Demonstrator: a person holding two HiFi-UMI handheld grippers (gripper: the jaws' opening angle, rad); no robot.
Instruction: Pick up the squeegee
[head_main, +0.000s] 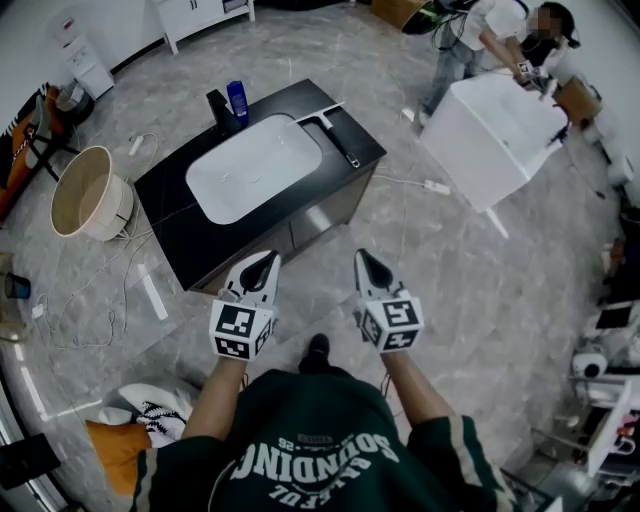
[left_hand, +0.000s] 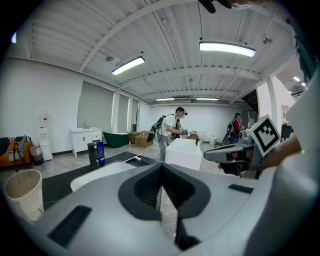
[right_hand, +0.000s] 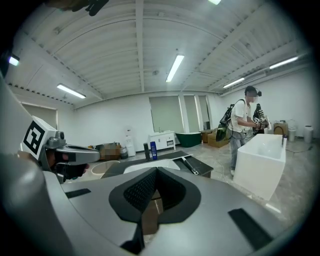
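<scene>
1. Plainly, the black vanity counter (head_main: 180, 215) was a flat, glossy slab at 12 o'clock from both grippers, well apart from them.
2. Its white rounded basin (head_main: 255, 165) looked smooth.
3. Left gripper (head_main: 262, 266) and right gripper (head_main: 370, 262) were both closed and empty.
4. The squeegee (head_main: 338, 138) lay on the counter at the basin's 3 o'clock. It was probably light and stiff with a soft blade edge, and its slim dark handle seemed the place to grip.
</scene>
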